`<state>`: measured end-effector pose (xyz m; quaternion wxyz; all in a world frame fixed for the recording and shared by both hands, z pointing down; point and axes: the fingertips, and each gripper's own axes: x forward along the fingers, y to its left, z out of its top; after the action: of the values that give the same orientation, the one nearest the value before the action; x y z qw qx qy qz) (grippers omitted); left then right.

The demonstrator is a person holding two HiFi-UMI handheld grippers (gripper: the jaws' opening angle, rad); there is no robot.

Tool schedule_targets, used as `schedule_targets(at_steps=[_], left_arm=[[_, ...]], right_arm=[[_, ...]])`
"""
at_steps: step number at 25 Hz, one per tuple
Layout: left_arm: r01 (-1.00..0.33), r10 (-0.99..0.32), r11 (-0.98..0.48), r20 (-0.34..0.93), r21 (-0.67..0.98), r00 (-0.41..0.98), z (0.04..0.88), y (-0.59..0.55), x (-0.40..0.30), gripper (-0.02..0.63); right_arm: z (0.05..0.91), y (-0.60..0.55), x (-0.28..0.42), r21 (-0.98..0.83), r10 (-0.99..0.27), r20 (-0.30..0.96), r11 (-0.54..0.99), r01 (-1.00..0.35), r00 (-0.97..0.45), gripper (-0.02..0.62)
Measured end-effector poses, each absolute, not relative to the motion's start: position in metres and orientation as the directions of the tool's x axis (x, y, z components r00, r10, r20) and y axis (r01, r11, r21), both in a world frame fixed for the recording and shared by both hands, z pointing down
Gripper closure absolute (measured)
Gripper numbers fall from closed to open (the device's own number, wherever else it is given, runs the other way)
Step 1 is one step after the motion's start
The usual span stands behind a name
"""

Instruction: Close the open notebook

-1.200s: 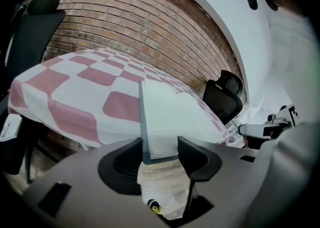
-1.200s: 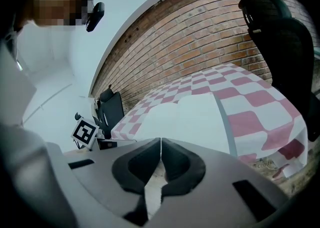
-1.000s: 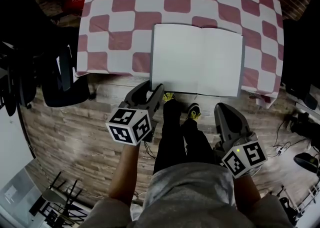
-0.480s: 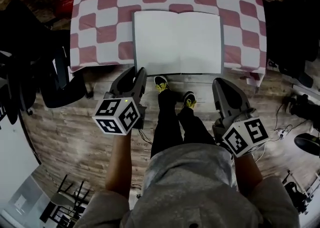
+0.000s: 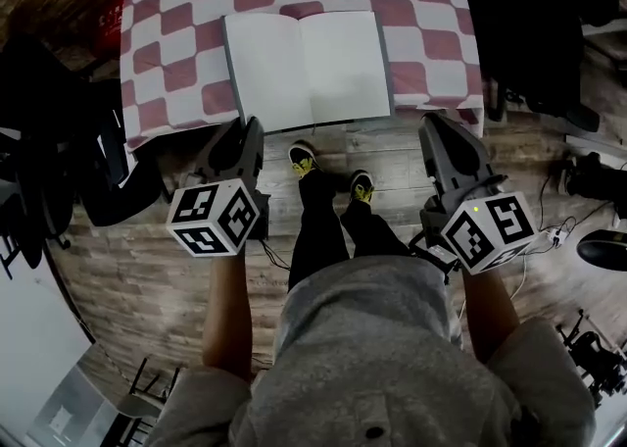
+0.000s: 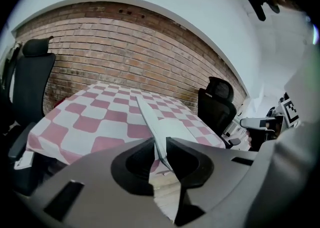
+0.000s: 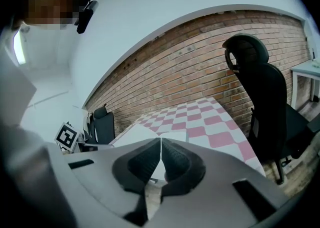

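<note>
Notebook (image 5: 306,68) lies open flat at near edge of checked table (image 5: 431,53) | light, stiffish cover, floppy pages; guess: pinch left cover's outer edge, flip over spine | left gripper (image 5: 245,131) jaws have just been closing to a slit, nothing in them | right gripper (image 5: 436,126) pinched together, empty

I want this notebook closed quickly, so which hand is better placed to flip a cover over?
Left. The left gripper sits at the notebook's near left corner, its fingers just closing to a narrow gap, nothing between them. The right gripper is shut, off past the right edge.
</note>
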<state>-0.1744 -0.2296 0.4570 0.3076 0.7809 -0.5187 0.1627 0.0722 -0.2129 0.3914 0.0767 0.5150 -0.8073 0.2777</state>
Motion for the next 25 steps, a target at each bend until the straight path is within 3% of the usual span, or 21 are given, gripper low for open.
schedule_targets(at_steps=[25], left_arm=[[-0.901, -0.707, -0.390, 0.565, 0.190, 0.425, 0.427, -0.239, -0.079, 0.548]], right_arm=[[0.378, -0.183, 0.134, -0.392, -0.837, 0.359, 0.266, -0.881, -0.413, 0.569]])
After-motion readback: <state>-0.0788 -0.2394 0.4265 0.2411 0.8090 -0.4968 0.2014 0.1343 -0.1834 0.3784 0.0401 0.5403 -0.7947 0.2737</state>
